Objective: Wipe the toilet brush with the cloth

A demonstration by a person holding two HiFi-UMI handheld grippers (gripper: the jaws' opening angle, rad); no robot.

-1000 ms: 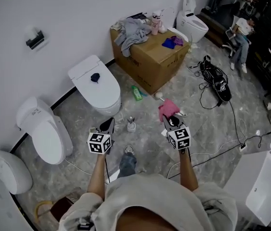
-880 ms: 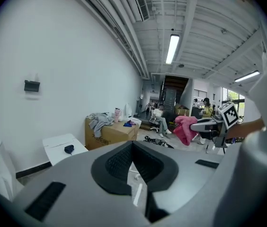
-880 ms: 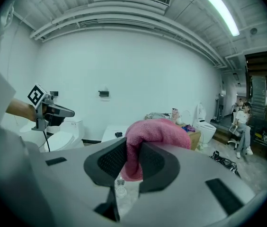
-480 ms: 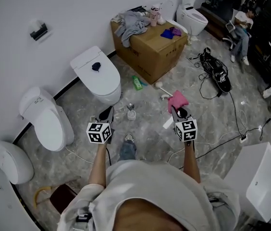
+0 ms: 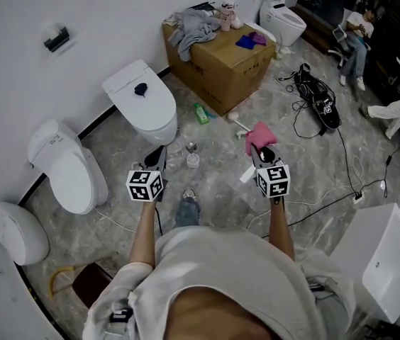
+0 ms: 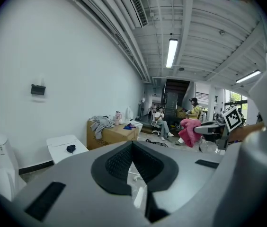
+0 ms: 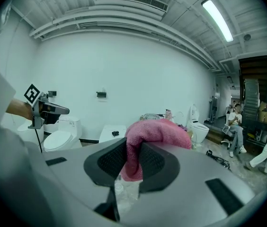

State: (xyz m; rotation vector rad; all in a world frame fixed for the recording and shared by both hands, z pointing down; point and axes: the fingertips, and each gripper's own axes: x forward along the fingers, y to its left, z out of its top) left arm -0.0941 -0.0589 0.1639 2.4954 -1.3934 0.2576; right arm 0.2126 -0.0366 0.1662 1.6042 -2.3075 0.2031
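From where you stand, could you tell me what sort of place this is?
Likely a test hall or workshop, not a real bathroom: several toilets line one wall, beside a cardboard box and loose cables on the floor.

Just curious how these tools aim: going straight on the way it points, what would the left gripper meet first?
The left gripper, shut and empty, would likely meet the floor between the closed toilet and the cardboard box first, though depth is unclear.
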